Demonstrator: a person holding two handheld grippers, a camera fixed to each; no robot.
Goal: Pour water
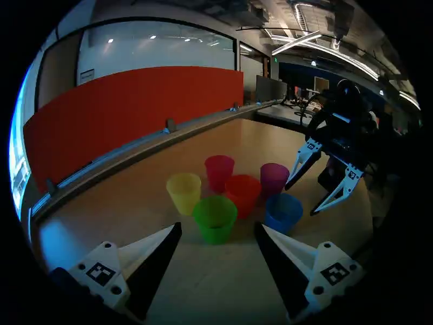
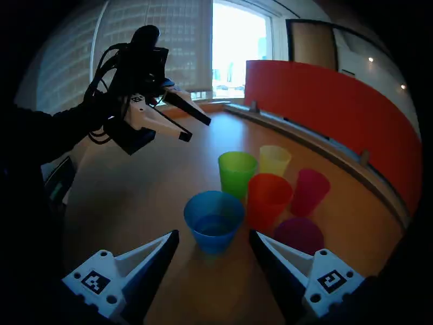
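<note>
Several plastic cups stand bunched on the wooden table (image 1: 135, 200): yellow (image 1: 184, 192), green (image 1: 215, 218), orange-red (image 1: 243, 194), pink (image 1: 219, 172), purple (image 1: 274, 179) and blue (image 1: 283, 212). My left gripper (image 1: 217, 227) is open, just short of the green cup and holding nothing. My right gripper (image 2: 213, 234) is open too, its fingers on either side of the blue cup (image 2: 213, 219) without touching it. I cannot tell if that cup holds water. The left gripper view has the right gripper (image 1: 301, 199) beside the blue and purple cups. The right gripper view has the left gripper (image 2: 197, 129) raised above the table.
A red partition (image 1: 135, 108) with a grey rail runs along the table's far edge. A dark sleeve (image 2: 43, 135) holds the left gripper. Bright windows (image 2: 238, 49) lie beyond. More desks with monitors (image 1: 270, 89) stand in the background.
</note>
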